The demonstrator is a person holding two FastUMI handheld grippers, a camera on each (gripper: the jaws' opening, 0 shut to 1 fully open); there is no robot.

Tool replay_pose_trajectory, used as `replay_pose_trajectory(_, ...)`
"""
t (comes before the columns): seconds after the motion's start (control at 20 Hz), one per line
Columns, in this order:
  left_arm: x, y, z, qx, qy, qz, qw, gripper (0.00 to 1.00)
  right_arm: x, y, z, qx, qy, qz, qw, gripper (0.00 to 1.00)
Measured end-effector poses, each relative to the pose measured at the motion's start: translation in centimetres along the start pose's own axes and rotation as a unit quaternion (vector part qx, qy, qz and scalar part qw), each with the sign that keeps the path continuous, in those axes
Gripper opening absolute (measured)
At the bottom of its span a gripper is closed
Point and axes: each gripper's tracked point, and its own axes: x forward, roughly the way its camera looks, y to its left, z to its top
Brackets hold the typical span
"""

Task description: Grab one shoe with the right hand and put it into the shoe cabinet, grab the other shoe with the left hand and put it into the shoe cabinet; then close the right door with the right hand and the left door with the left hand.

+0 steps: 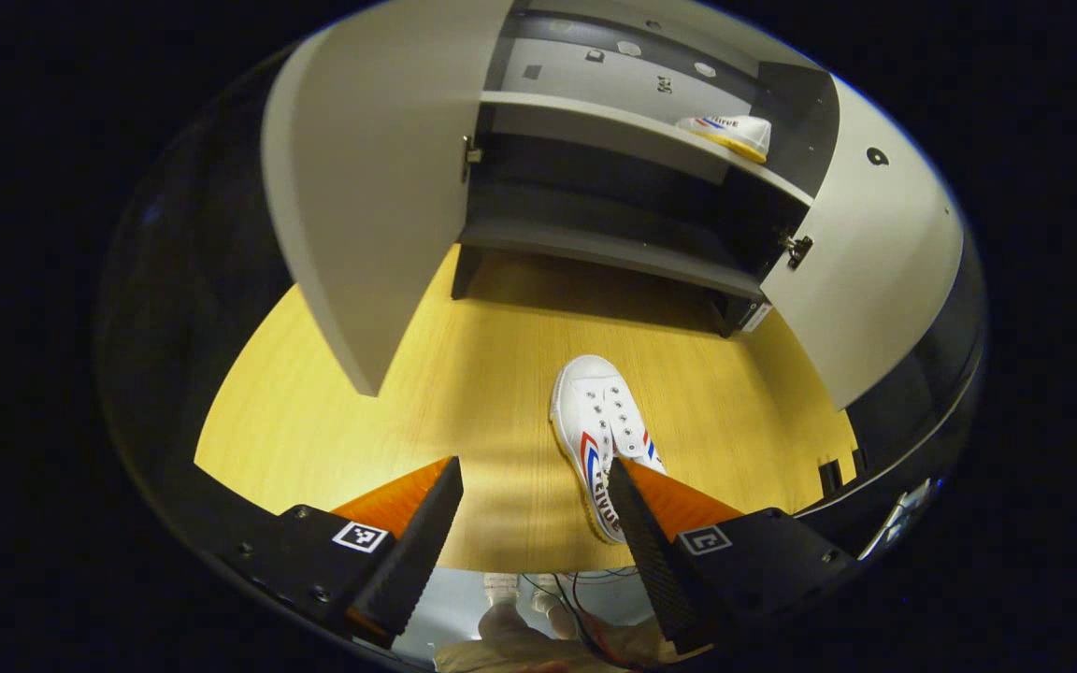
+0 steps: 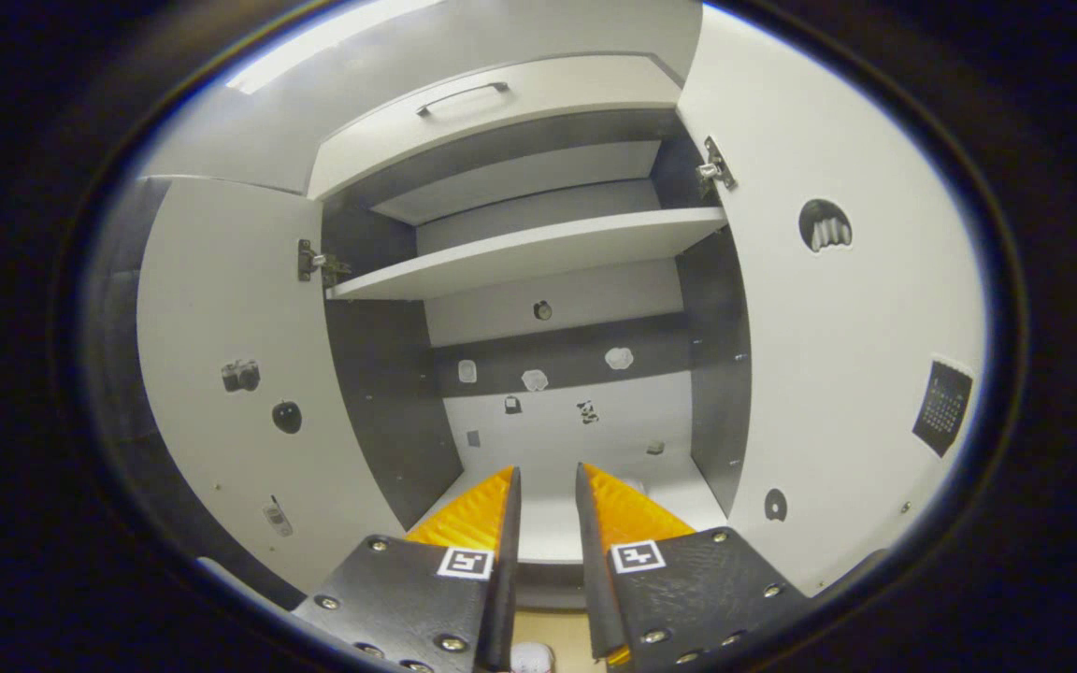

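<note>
The left hand-held gripper hangs over the desk with its fingers spread wide and nothing between them; the right finger covers the heel end of the white shoe lying on the desk, though I cannot tell whether it touches it. The shoe sits off to the right of the gap rather than between the fingers, so closing here would likely nudge it aside or catch only its edge, and a thin canvas wall could slip on the lift. The right hand-held gripper has its fingers a narrow gap apart, holding nothing, pointing into the shoe cabinet above a shelf. The other shoe already rests on a shelf at the right. Both doors, left door and right door, stand open, and a wide swing of the carried shoe could clip the left one
</note>
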Motion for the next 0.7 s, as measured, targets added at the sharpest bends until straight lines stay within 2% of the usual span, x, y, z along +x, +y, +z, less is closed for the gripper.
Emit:
replay_pose_trajectory(0.25, 5.1, -2.1, -0.5, -0.006, 0.040, -0.028, 0.999, 0.97, -2.3, -0.1, 0.3, -0.031, -0.010, -0.011, 0.999, 0.31)
replay_pose_trajectory(0.7, 9.9, -2.5, -2.2, 0.013, 0.104, -0.019, 0.994, 0.94, -4.4, -1.7, 0.8, -0.047, -0.012, -0.030, 0.998, 0.31)
